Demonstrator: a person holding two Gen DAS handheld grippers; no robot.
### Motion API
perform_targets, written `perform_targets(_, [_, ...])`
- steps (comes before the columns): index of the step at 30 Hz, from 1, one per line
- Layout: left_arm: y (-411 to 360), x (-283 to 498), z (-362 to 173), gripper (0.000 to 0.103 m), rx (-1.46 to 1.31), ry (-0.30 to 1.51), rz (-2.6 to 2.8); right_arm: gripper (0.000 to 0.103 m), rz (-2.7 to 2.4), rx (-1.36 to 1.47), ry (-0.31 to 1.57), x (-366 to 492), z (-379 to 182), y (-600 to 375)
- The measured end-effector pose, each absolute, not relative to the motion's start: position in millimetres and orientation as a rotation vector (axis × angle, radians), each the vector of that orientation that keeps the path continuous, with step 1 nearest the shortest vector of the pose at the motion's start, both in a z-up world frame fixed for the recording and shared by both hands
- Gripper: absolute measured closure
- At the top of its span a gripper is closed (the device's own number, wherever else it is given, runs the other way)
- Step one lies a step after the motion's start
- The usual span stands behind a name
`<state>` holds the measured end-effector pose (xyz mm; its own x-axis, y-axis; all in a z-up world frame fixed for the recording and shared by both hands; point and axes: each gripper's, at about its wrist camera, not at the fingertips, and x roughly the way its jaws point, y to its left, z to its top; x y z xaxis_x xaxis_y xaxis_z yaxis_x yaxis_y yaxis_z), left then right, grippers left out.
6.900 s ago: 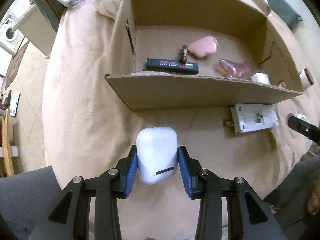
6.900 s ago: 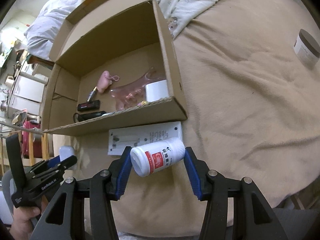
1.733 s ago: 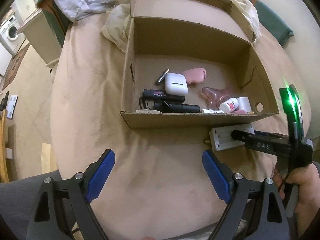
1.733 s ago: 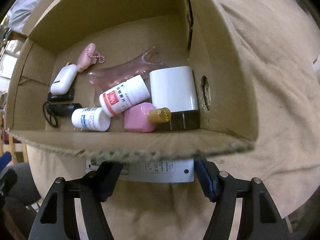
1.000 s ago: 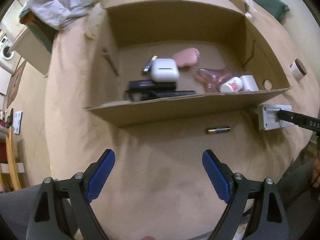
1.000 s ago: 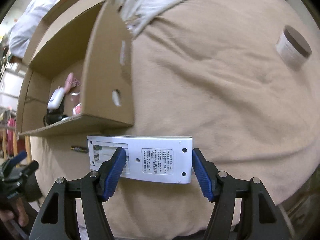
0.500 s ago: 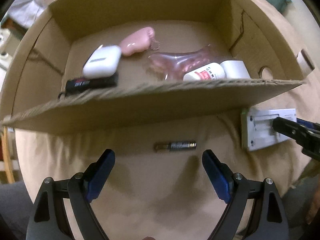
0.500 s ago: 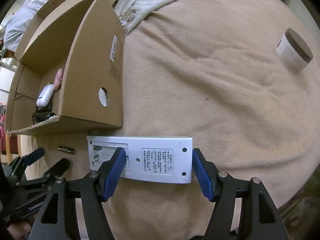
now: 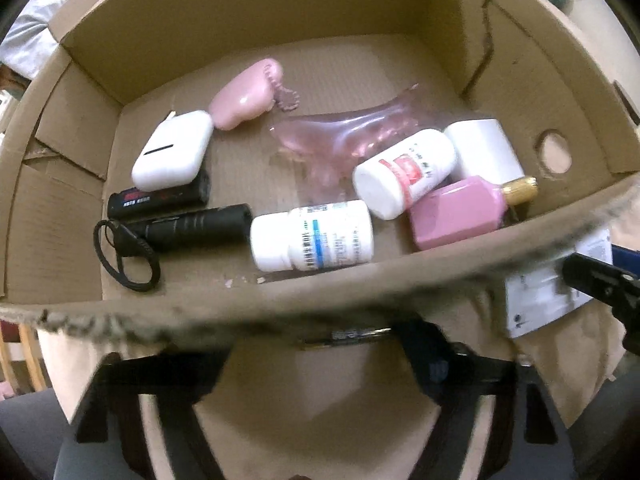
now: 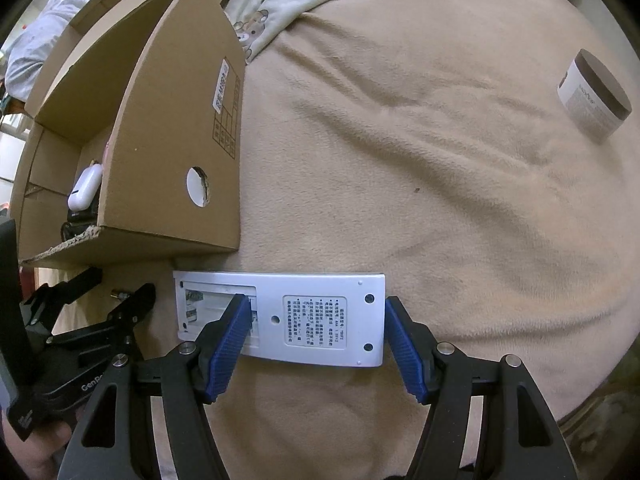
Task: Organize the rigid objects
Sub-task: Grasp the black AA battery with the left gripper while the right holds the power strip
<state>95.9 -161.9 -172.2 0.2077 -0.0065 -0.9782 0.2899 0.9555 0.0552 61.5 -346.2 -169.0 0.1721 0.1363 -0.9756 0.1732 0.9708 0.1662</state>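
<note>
A cardboard box (image 9: 256,304) holds a white case (image 9: 172,150), pill bottles (image 9: 316,236), a pink bottle (image 9: 460,210) and a black torch (image 9: 192,224). A battery (image 9: 348,335) lies on the tan blanket against the box's front wall. My left gripper (image 9: 316,354) is open, with its fingers either side of the battery. A white remote (image 10: 304,320) lies face down, battery bay open. My right gripper (image 10: 316,340) has its blue pads against the remote's sides. The left gripper also shows in the right wrist view (image 10: 120,300).
A white jar with a brown lid (image 10: 592,94) stands far right on the blanket. Crumpled bedding (image 10: 288,0) lies behind the box. The box's right wall (image 10: 180,140) has a round hand hole. The blanket drops off at the near edge.
My left gripper has moved forward and down to the battery, under the box's front wall. The right gripper and the remote have stayed in place.
</note>
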Motion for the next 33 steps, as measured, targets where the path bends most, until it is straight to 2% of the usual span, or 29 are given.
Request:
perform_targets(1, [-164.3,94.5,-170.5,0.054,0.248,1.345,-0.220,0.032,-0.027,0.262,1.402,61.5,-168.6,-345.9])
perform_targets(2, [-167.1,92.8,-168.5,0.069,0.254,1.339,-0.230,0.032,-0.027,0.262,1.402,61.4,-168.4,-345.8])
perform_targets(3, [-172.0,90.7,-166.9,0.091,0.268,1.332,-0.238,0.032,-0.027,0.262,1.402,61.0,-168.7,-346.2])
perform_targets(4, [-177.4,88.0,-165.7,0.095,0.295,1.322,-0.245,0.032,-0.027,0.262,1.402,60.9,-168.5,-346.2])
perform_targets(14, [-164.3,90.3,-159.0,0.099,0.190,1.336,-0.277,0.032,-0.028,0.262,1.401,60.1,-168.9,-345.7])
perform_targets(23, [-106.7,106.9,-132.8,0.099,0.004,1.348,-0.285,0.032,-0.029,0.249,1.401,61.0,-169.8,-344.7])
perform_targets(25, [-103.2,109.5,-138.8,0.093,0.014,1.360,-0.267,0.032,-0.029,0.250,1.402,62.3,-169.0,-345.4])
perform_targets(26, [-99.9,109.9,-142.9,0.068,0.022,1.380,-0.243,0.032,-0.030,0.250,1.403,62.5,-168.5,-345.4])
perform_targets(27, [-95.4,108.0,-152.0,0.025,0.014,1.418,-0.201,0.032,-0.030,0.248,1.403,63.3,-168.7,-345.2])
perform_targets(28, [-91.4,107.0,-156.7,0.016,-0.013,1.437,-0.182,0.032,-0.030,0.246,1.403,63.3,-168.2,-345.3])
perform_targets(33, [-84.7,107.2,-178.3,0.016,-0.066,1.485,-0.087,0.032,-0.032,0.249,1.403,62.6,-168.8,-345.8])
